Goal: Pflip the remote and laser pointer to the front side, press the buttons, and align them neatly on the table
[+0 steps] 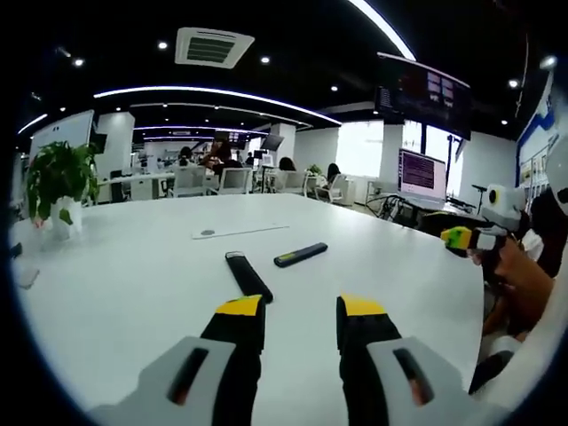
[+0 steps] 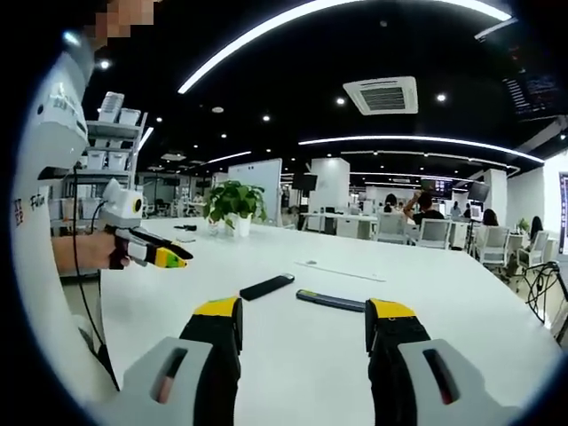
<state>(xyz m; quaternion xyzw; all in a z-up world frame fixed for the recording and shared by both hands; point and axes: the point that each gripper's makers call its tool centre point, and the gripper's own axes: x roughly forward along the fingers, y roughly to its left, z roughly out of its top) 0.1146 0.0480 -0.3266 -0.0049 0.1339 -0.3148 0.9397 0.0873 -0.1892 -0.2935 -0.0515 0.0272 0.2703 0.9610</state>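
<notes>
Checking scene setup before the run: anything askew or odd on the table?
Nothing damaged or spilled. The two dark sticks, the remote and laser pointer, lie apart and at different angles on the white table, not aligned. Both hand-held grippers, left and right, are open and empty.

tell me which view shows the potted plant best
The right gripper view: the potted plant stands near the middle of the picture, its leaves and white pot plain against the room. In the left gripper view the plant sits at the far left edge, bent by the lens.

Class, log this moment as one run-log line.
left gripper: open, empty | right gripper: open, empty | remote, laser pointer: on white table, apart, untouched
</notes>
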